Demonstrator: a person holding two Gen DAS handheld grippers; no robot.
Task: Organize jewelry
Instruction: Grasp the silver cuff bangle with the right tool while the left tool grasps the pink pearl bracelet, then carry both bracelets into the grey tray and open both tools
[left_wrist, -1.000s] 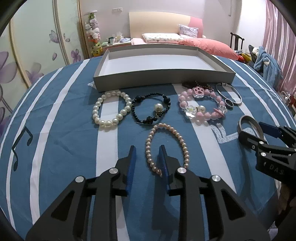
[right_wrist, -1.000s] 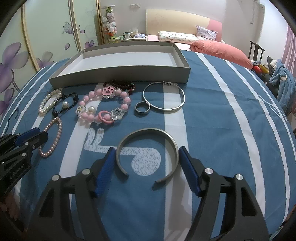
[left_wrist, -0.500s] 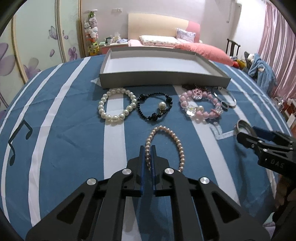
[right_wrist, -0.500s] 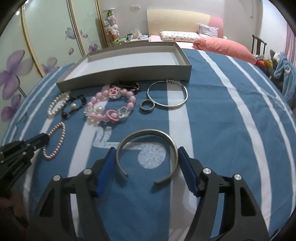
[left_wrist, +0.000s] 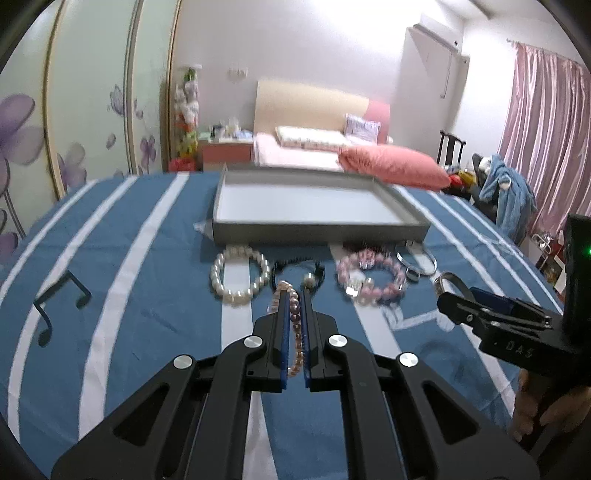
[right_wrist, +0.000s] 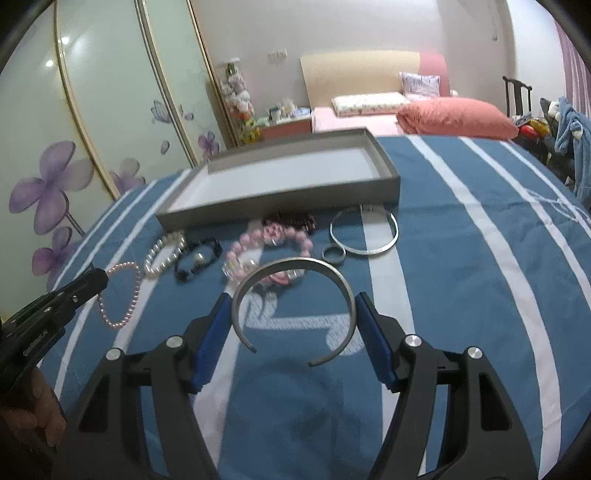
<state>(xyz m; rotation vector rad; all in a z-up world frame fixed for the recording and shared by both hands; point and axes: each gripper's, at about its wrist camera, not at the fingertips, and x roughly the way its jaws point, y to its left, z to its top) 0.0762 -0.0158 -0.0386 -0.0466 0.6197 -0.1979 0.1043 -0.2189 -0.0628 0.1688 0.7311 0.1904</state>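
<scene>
a grey tray (left_wrist: 317, 230) sits at the far side of the blue striped worktop (left_wrist: 122, 280), its white floor bare, and a row of jewelry lies just in front of its near wall: a white pearl bracelet (left_wrist: 239, 279), a black bead bracelet (right_wrist: 198, 259), a pink bead bracelet (left_wrist: 371, 282) with clear charms, a dark red bead bracelet (right_wrist: 290, 221) tucked against the tray, a small ring (right_wrist: 333, 254) and a thin silver bangle (right_wrist: 365, 232) with a clasp. beyond the worktop are a bed (left_wrist: 332, 155) with a pink quilt, wardrobe doors painted with purple flowers, and pink curtains. the left gripper (left_wrist: 294, 295) is angled down toward the row, its fingers (left_wrist: 282, 321) nearly together and pinching a thin pink pearl bracelet (left_wrist: 293, 325) that runs lengthwise in the narrow gap between the blue pads; the far end of the loop pokes out past the tips, just short of the black beads. from the right wrist view that loop hangs stretched below the left tips, close over the cloth. the right gripper (right_wrist: 293, 301) is raised above the worktop, its fingers (right_wrist: 373, 343) spread wide and pressing both sides of an open silver cuff (right_wrist: 293, 295), whose gap faces back toward the camera. the cuff overlaps the pink beads in that view. both pictures are slightly blurred.
</scene>
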